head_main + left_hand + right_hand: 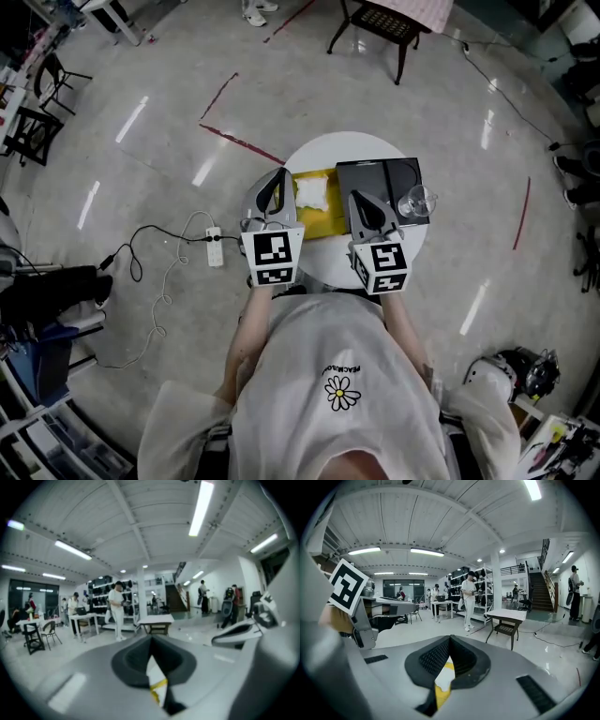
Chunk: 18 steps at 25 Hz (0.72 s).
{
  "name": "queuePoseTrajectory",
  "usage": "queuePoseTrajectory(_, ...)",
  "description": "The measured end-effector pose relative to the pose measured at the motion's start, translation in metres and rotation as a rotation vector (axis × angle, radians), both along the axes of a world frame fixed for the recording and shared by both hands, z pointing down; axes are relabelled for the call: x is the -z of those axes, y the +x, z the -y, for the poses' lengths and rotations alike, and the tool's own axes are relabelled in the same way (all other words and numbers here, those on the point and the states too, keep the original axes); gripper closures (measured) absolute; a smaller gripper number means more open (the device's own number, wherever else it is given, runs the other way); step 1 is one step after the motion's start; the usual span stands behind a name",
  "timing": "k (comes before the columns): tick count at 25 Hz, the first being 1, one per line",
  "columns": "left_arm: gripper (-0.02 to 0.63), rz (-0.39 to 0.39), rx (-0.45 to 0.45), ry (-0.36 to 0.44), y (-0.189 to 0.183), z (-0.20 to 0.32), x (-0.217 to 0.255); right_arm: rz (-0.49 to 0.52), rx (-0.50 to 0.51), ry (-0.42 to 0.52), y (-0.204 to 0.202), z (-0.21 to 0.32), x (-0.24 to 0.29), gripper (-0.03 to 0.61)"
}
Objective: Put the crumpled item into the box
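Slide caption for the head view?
Left claw and right claw, both shut, hover over table with crumpled item on yellow sheet beside black box.

white crumpled item [312,194]; yellow sheet [324,225]; black box [375,187]; white table [328,150]; grey floor [178,103], red lines [242,142]

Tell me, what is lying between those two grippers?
In the head view, a white crumpled item resting on a yellow sheet lies between the left gripper and the right gripper.
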<state>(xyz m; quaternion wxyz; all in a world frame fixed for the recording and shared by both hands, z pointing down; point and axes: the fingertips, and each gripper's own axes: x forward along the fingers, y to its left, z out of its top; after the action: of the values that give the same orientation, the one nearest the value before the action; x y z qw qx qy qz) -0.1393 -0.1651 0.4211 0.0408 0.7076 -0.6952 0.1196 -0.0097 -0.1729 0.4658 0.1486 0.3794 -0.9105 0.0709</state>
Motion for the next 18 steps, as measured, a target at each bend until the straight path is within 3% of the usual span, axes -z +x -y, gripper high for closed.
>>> queuePoseTrajectory(4,0.614,-0.014,0.047,-0.006,-0.009,-0.013,-0.007,-0.009,0.004,0.012,-0.006,0.001,0.002,0.578)
queuePoseTrajectory(9,0.614,-0.087,0.101,0.006,-0.019,-0.023,-0.014,-0.035,0.039,0.013,-0.015,-0.002,-0.003,0.578)
queuePoseTrajectory(18,0.614,-0.074,0.14,-0.012,-0.025,-0.033,-0.02,-0.043,0.076,0.022,-0.025,-0.01,-0.003,0.578)
